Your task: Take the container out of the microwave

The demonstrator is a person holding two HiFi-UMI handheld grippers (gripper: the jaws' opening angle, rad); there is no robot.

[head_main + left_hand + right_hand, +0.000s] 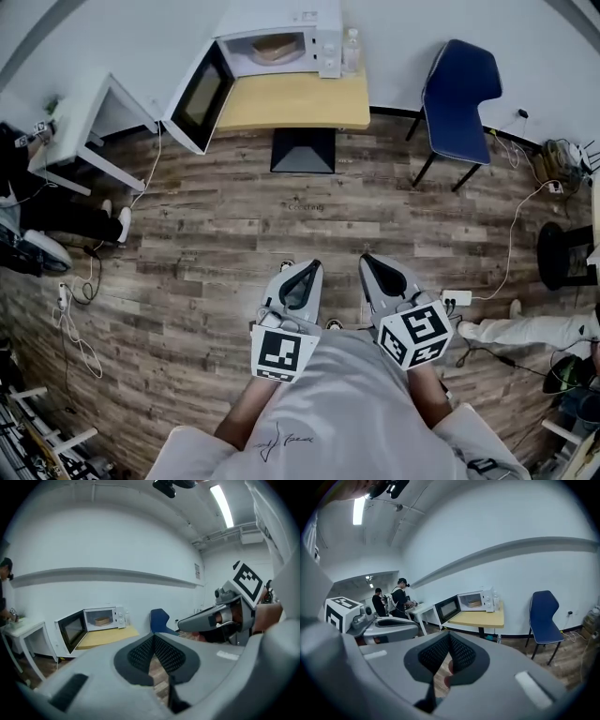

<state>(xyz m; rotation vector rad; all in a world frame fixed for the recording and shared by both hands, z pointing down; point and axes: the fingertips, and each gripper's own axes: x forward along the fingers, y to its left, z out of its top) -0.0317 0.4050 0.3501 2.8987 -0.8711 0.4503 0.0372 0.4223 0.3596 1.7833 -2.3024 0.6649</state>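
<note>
Both grippers empty, well short of target. Left gripper (312, 267) has its jaws together at the tips, nothing between them; its own view shows only floor through the gap below the tips (153, 637). Right gripper (367, 259) likewise: jaws closed tip to tip, nothing clamped (449, 637). The two are held side by side, close to the person's chest, over the wood floor (234, 244), both aimed toward the microwave (281, 42). The microwave sits at the back of the yellow desk (291, 103) against the wall, door (202, 98) swung fully open to the left. The container (277, 47), tan and shallow, is inside the cavity, on the cavity floor, and neither gripper is touching it. It's well apart from both grippers, with open floor and the desk front between them. In the left gripper view the container (101, 620) shows up and left of the jaw tips, far off; in the right gripper view it (474, 603) is up and slightly right of the tips. A bottle (352, 49) stands just right of the microwave. A blue chair (459, 94) is right of the desk. Two people (396, 599) stand at a white table to the left.
</note>
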